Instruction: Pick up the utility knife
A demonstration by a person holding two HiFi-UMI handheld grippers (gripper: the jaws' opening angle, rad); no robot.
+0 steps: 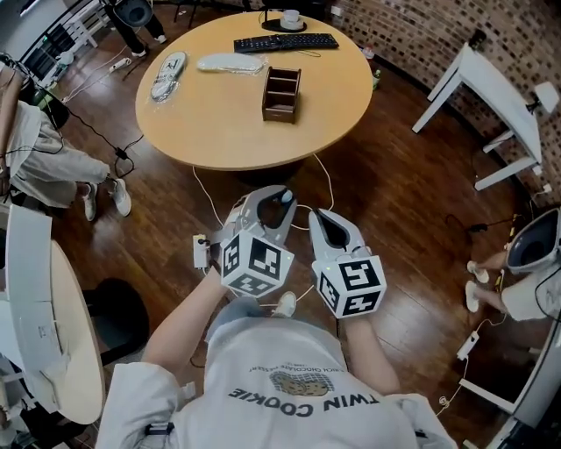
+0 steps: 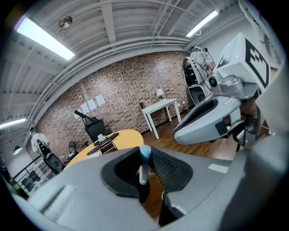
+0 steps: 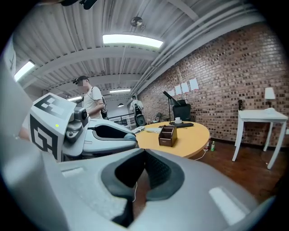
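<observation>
One round wooden bench [image 1: 219, 131] is carrying, from left to right, a pale wrapped item [image 1: 168, 74] too small to name, a flat white oblong [image 1: 230, 62], one dark-brown wooden organiser [image 1: 281, 94] with three open compartments, one black keyboard [image 1: 285, 41] and one white cup [image 1: 290, 17] on a dark round mat. Nearer the person, two grey-and-white plastic grippers are hanging side by side above the dark plank floor [image 1: 394, 202], each bearing one cube of black-and-white square markers. The left gripper [image 1: 279, 205] is clamping its fingers [image 2: 168, 169] on the one utility knife [image 2: 143, 168], a slim pale handle with a light-blue end, standing upright between the ribbed pads. The right gripper [image 1: 323, 221] is pressing its fingers [image 3: 159, 170] together at the tips, nothing between them. The grey shirt [image 1: 298, 359] is showing the print "TWIN COOKIE".
</observation>
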